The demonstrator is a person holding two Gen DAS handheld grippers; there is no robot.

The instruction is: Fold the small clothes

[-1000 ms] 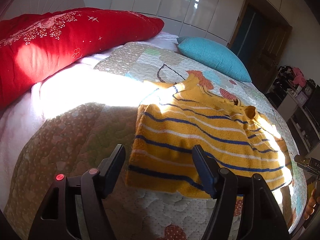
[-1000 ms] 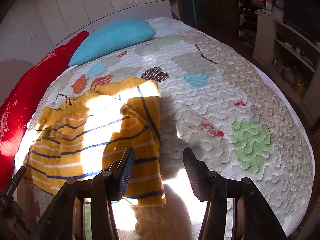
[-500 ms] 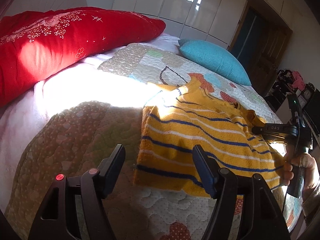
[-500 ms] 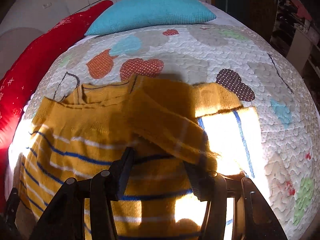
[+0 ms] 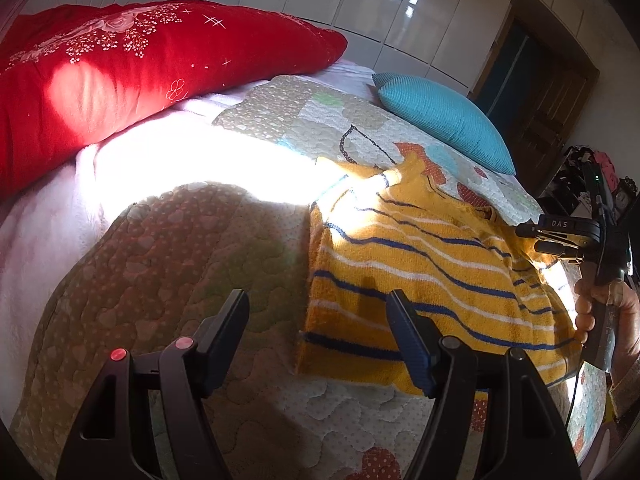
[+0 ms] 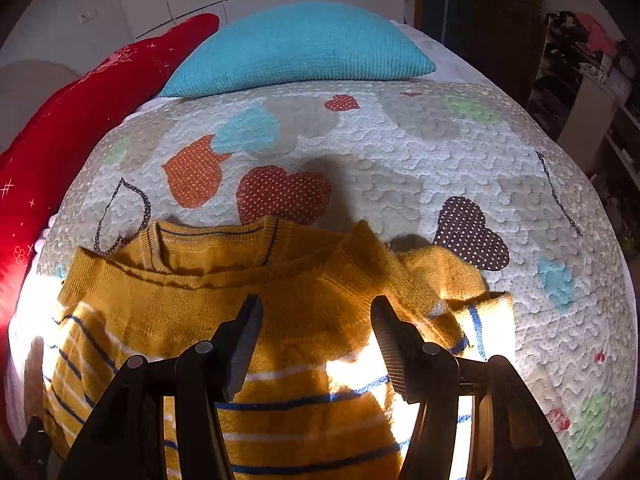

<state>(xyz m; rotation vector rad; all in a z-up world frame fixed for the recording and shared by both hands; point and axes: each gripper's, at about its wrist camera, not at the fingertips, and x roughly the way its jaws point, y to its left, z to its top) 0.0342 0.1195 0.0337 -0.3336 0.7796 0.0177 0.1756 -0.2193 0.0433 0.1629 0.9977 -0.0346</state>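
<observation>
A small yellow sweater (image 5: 420, 276) with blue and white stripes lies on the quilted bed. In the right wrist view the sweater (image 6: 224, 308) shows its collar at the far end and one sleeve folded across by the right side. My left gripper (image 5: 318, 320) is open and empty, above the quilt by the sweater's hem corner. My right gripper (image 6: 316, 324) is open and empty, hovering over the sweater's upper chest. The right gripper (image 5: 560, 240) also shows in the left wrist view, held by a hand over the sweater's far side.
A quilt (image 5: 168, 264) with heart patches covers the bed. A red pillow (image 5: 120, 76) and a blue cushion (image 5: 444, 120) lie at the head. Shelves with clutter (image 6: 584, 64) stand beyond the bed's right side. Bright sunlight crosses the quilt.
My right gripper has moved up from the sweater's hem side to over its chest near the collar. My left gripper has shifted slightly left of the hem. Both stay open.
</observation>
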